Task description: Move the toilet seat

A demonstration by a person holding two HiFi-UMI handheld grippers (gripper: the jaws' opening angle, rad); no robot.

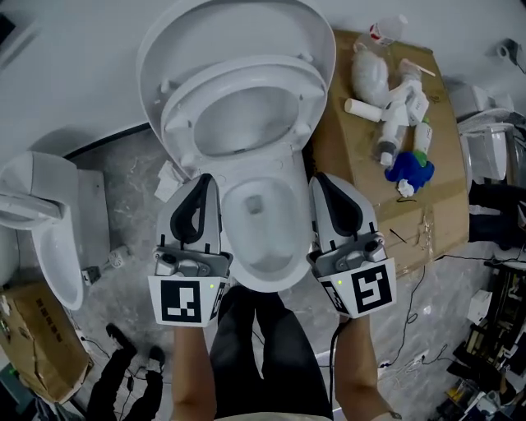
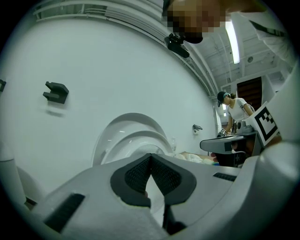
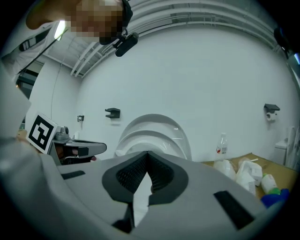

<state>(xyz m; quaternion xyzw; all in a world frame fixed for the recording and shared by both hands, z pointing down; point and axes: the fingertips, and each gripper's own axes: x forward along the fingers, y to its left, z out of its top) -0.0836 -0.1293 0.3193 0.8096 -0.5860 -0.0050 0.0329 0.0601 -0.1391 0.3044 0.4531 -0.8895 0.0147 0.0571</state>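
Both are clenched on nothing: my left claw (image 1: 203,179) and right claw (image 1: 317,178) flank the white ceramic toilet bowl (image 1: 259,251). The white oval plastic toilet seat (image 1: 246,70) leans up before the raised white lid (image 1: 238,20) (how steeply, I can't tell). Nudged by shut tips, that glossy ring could, I judge, slip free and slam down.

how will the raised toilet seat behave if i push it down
The toilet seat looks like stiff moulded plastic, so it likely won't flex. Raised near the lid and seemingly hinged at the back, it should swing, not slide. Its glossy surface looks slippery, and it may drop hard onto the bowl.
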